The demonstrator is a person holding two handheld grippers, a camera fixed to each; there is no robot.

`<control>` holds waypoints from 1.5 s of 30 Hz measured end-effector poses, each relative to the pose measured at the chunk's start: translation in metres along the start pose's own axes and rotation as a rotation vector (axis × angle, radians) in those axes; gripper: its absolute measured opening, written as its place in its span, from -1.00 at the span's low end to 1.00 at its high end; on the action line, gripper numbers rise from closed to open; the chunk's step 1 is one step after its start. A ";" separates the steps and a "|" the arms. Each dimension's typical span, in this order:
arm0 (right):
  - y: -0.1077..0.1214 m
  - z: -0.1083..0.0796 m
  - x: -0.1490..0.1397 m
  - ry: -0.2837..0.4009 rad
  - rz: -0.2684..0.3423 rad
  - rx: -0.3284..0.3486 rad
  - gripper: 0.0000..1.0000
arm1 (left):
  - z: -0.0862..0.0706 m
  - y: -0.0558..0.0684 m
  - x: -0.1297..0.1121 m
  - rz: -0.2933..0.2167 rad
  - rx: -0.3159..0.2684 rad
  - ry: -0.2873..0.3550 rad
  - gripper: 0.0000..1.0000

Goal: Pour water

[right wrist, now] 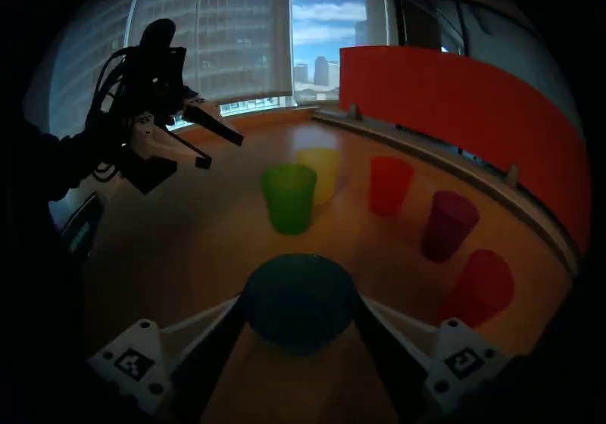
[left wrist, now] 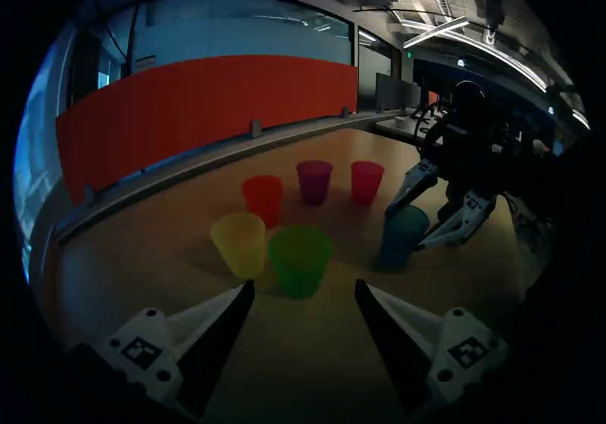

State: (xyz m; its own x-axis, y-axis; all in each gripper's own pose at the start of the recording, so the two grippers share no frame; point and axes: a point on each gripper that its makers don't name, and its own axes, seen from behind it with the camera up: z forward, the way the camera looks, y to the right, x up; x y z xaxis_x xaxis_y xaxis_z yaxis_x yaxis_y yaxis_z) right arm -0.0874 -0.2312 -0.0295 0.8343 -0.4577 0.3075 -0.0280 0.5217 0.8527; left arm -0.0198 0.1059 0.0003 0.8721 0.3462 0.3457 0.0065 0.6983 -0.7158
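Six plastic cups stand on a wooden table (left wrist: 136, 265). My right gripper (left wrist: 406, 229) (right wrist: 299, 307) is shut on a teal cup (left wrist: 399, 248) (right wrist: 299, 288), one finger on each side; the cup looks upright at table level. My left gripper (left wrist: 303, 288) (right wrist: 222, 151) is open and empty, its tips just short of the green cup (left wrist: 300, 260) (right wrist: 288, 197). Beside that cup is a yellow cup (left wrist: 239, 242) (right wrist: 322, 168). Behind stand an orange-red cup (left wrist: 263, 198) (right wrist: 390, 184), a maroon cup (left wrist: 313, 180) (right wrist: 448, 226) and a pink-red cup (left wrist: 367, 180) (right wrist: 481, 288). Whether any cup holds water cannot be seen.
A red partition (left wrist: 204, 106) (right wrist: 470, 113) on a rail runs along the table's far edge. Large windows (right wrist: 227, 38) stand past one end of the table. A dark sleeve and cables (right wrist: 114, 121) trail behind the left gripper. Bare tabletop (right wrist: 182, 235) lies between the grippers.
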 end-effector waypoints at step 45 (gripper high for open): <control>0.010 -0.097 0.084 0.210 -0.002 -0.068 0.80 | 0.047 -0.006 -0.016 -0.017 -0.029 -0.062 0.97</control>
State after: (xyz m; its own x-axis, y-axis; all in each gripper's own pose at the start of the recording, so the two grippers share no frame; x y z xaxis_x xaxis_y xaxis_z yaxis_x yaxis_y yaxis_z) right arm 0.0361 -0.1949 -0.0361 0.9308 -0.3025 0.2053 0.0048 0.5717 0.8204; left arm -0.0564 0.1253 0.0276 0.8399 0.3733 0.3940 0.0358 0.6862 -0.7265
